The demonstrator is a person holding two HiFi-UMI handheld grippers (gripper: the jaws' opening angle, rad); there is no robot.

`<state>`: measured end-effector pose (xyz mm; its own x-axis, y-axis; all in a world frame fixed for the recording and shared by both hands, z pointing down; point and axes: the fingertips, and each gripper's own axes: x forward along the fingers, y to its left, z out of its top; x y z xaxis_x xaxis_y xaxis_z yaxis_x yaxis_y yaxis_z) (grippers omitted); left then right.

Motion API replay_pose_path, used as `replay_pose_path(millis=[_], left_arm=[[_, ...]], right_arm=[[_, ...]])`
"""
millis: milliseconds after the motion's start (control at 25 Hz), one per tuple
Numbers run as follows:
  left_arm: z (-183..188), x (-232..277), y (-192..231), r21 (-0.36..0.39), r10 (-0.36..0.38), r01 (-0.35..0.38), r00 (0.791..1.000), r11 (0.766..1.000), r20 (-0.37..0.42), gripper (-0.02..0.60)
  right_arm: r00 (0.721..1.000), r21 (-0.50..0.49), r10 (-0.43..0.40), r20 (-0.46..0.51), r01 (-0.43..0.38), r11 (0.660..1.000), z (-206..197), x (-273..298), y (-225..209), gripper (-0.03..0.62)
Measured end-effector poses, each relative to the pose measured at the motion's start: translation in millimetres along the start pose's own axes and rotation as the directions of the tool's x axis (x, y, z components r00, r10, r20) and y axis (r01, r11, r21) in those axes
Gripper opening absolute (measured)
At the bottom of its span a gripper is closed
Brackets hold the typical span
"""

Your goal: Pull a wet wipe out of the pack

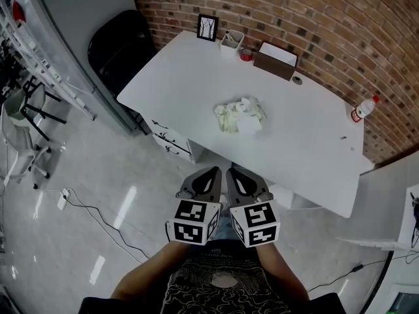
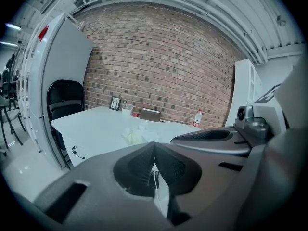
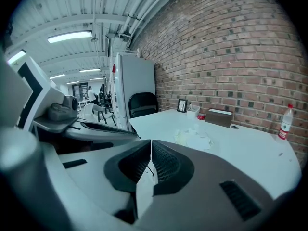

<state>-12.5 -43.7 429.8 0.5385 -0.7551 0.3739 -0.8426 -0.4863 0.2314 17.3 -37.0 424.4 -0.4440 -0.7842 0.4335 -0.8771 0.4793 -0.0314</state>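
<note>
L claw (image 1: 213,171) & R claw (image 1: 230,171) are hovering side by side over the grey floor (image 1: 98,195), just short of the white table (image 1: 308,142). Both are sitting w/ jaws pressed together, nothing btw them. The crumpled pale-yellow wet wipe pack (image 1: 240,116) is lying mid-table, well apart from both claws. A brown cardboard box (image 1: 275,60) & a red-capped clear plastic bottle (image 1: 364,108) are standing along the brick-wall side.

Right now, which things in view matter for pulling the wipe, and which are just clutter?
For the job: wet wipe pack; left gripper, shut; right gripper, shut.
Lying about: picture frame, white cup, brown box, water bottle, black chair.
</note>
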Motion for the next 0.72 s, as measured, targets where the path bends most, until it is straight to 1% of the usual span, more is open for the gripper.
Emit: replay_pose_path(millis=[320, 720], left_arm=[[23.5, 59.7, 20.4, -0.017, 0.012, -0.013, 1.000, 1.000, -0.025, 0.011], [41.9, 124.9, 34.1, -0.015, 0.007, -0.008, 0.998, 1.000, -0.060, 0.011]], right_arm=[[0.999, 0.005, 0.022, -0.033, -0.022, 1.000, 16.0, 46.3, -42.2, 0.020], [0.997, 0.012, -0.012, -0.074, 0.013, 1.000, 29.6, 93.8, -100.5, 0.020]])
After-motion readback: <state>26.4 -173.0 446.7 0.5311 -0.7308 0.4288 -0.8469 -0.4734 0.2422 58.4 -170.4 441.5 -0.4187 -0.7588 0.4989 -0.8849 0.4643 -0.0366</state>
